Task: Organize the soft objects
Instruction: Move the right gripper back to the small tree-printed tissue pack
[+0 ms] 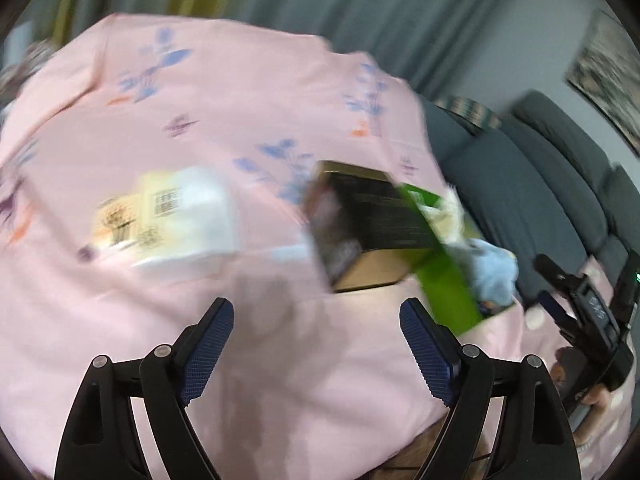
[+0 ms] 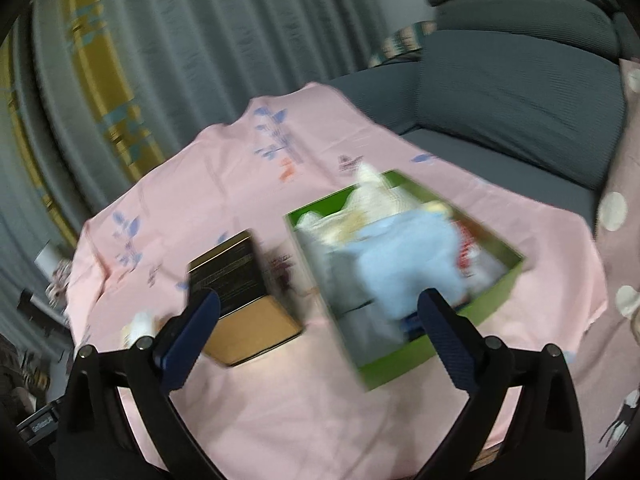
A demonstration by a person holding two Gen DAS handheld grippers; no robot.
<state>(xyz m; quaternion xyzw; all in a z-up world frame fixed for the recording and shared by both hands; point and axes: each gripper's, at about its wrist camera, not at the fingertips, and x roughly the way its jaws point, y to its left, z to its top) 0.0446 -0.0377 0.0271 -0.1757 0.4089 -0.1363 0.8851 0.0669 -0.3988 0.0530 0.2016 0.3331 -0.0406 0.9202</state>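
- The left gripper (image 1: 316,322) hangs above the pink floral cloth (image 1: 224,92) that covers the table, its jaws spread wide with nothing between the blue pads.
- The right gripper (image 2: 320,312) also stands with its jaws spread wide and empty, pointing down toward the middle of the table.
- In the left wrist view the right gripper (image 1: 588,312) shows at the far right edge as a black body, with part of a hand (image 1: 596,400) under it.
- A green box (image 2: 404,344) lies on the cloth, open at the top and filled with soft things: a light blue plush item (image 2: 408,264) in the middle, a white and cream piece (image 2: 372,196) toward the far end, and something red and white (image 2: 470,256) on the right side. Blur hides what each one is.
- In the left wrist view the same green box (image 1: 448,284) sits at the right edge of the cloth, the light blue plush item (image 1: 494,272) showing above its rim.
- A black box with a tan end face (image 2: 236,280) lies just beside the green box, on its left in the right wrist view; whether they touch I cannot tell.
- A white and yellow printed package (image 1: 172,216) lies on the cloth well apart from both boxes, to the left in the left wrist view.
- A grey sofa (image 2: 516,104) stands behind the table, and grey curtains with yellow bands (image 2: 168,40) hang beyond it.
- A pink sleeve with white dots (image 2: 616,208) shows at the right edge of the right wrist view.
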